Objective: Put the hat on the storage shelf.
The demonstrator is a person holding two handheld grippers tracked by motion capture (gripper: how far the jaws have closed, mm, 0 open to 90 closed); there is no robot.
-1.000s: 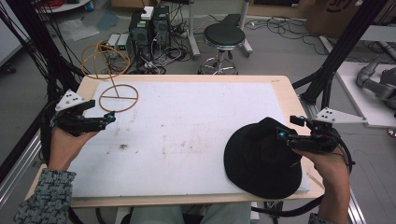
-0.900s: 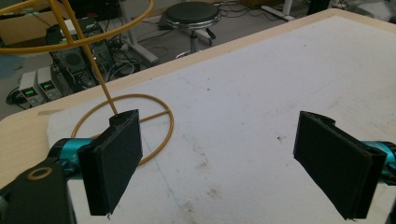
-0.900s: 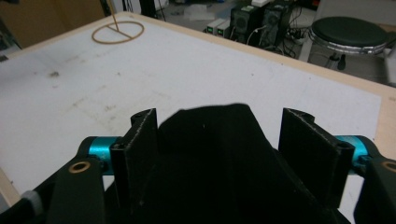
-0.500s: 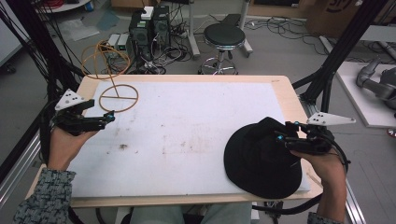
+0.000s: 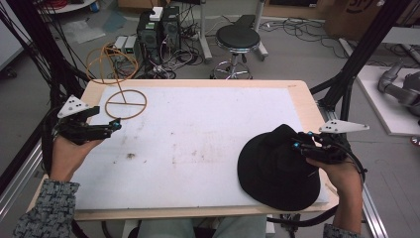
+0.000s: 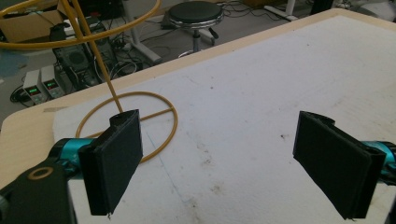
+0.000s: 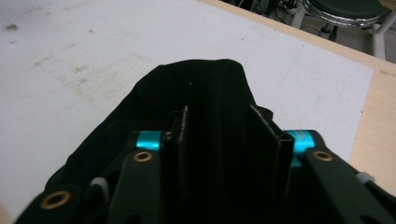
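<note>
Change: since a second ago the right gripper (image 5: pixel 300 145) has edged inward over the hat's (image 5: pixel 275 168) right side, and its grey plate (image 5: pixel 343 127) now sits a little lower and nearer the hat; the left gripper (image 5: pixel 115 125) and the hat lie much as they did.
Hat: black, soft, crown up, on the white mat (image 5: pixel 198 144) at the near right corner of the table (image 5: pixel 302 91); its near brim reaches the mat's front edge.
Right gripper: held in the right hand (image 5: pixel 341 173) at the hat's right side, tips on the crown. In the right gripper view its jaws stand close together with a fold of the hat's black cloth (image 7: pixel 219 93) rising between them; it looks clenched on that fold, though black on black makes the contact hard to read.
Left gripper: held in the left hand (image 5: pixel 69 151) at the table's left edge, above the mat, pointing right. In the left gripper view its jaws stand wide apart with nothing but bare mat (image 6: pixel 243 102) between them: released.
Stand: a yellow wire hat stand (image 5: pixel 125 103), ring base flat on the mat's far left corner with a bar across it, a thin stem rising to a larger hoop (image 5: pixel 111 62) above. It is just beyond the left gripper's tip, apart from it.
Mat: white, with faint brown smudges (image 5: pixel 131 155) near the left middle.
Beyond the table: a black stool (image 5: pixel 238 37), power supplies (image 5: pixel 158 25) and loose cables on the floor.
</note>
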